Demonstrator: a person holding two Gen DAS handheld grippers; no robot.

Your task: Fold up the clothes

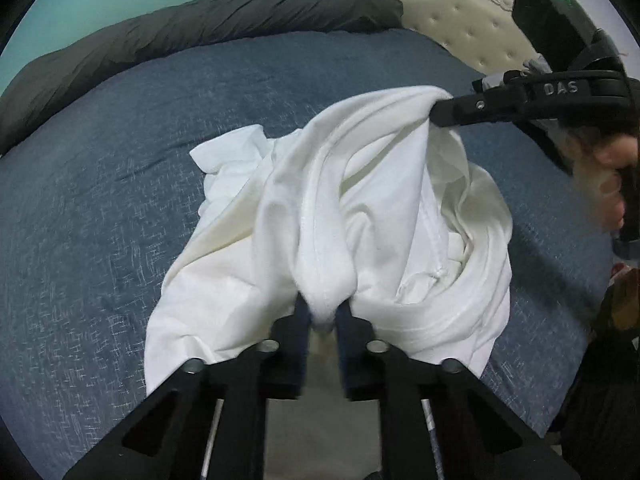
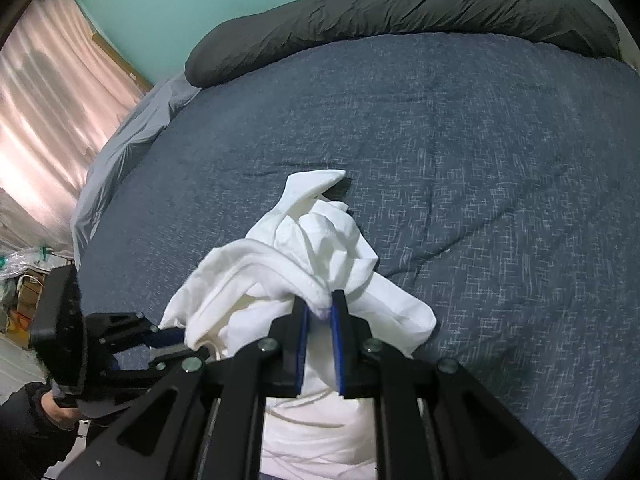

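A crumpled white garment [image 1: 360,216] hangs bunched above the blue bedspread [image 1: 100,200], held at two places. My left gripper [image 1: 324,312] is shut on a hemmed fold of it at the bottom of the left wrist view. My right gripper [image 1: 434,114] comes in from the right there, shut on another edge higher up. In the right wrist view the right gripper [image 2: 320,308] pinches a hemmed edge of the white garment [image 2: 304,248] between blue pads [image 2: 338,344], and the left gripper [image 2: 182,336] grips the cloth at lower left. A sleeve-like end lies on the bedspread [image 2: 480,160].
A dark grey duvet roll [image 1: 200,24] lies along the far side of the bed, seen again as the duvet roll [image 2: 400,12]. A cream tufted headboard [image 1: 472,28] stands at right. Pink curtains [image 2: 48,112] and floor clutter [image 2: 24,280] are at left. A hand [image 1: 608,184] holds the right gripper.
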